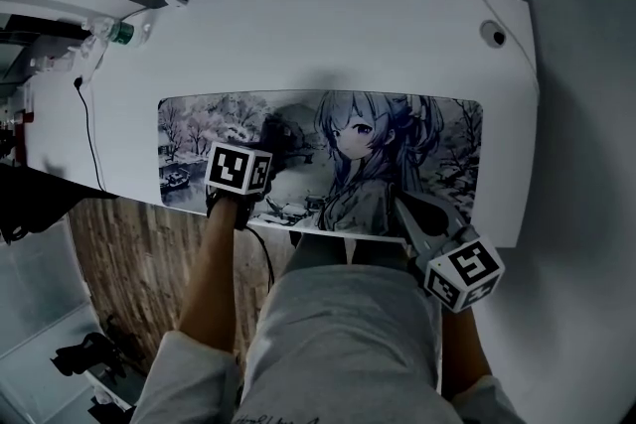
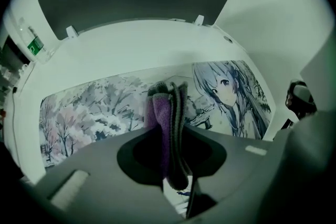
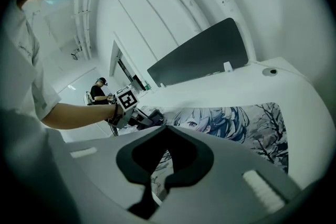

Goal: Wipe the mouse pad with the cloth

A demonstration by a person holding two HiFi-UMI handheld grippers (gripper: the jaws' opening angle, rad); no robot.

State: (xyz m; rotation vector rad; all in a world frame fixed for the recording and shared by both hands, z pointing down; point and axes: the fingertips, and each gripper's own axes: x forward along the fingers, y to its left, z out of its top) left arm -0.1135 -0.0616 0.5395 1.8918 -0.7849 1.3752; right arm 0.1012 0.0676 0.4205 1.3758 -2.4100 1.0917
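I judge the wiping itself is in hand. My left gripper (image 1: 275,142) has its jaws clamped on the folded purple-grey cloth (image 2: 164,113), which juts toward 12 o'clock from them and appears to rest on the mouse pad (image 1: 407,149), left of centre. The next move calls for dragging it toward 3 o'clock under even pressure. My right gripper (image 1: 402,206), its jaws closed on nothing, hovers at the pad's 5 o'clock edge.

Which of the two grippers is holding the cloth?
The left gripper: it is shut on the purple-grey cloth, over the mouse pad. The right gripper is also shut, but it has nothing in it.
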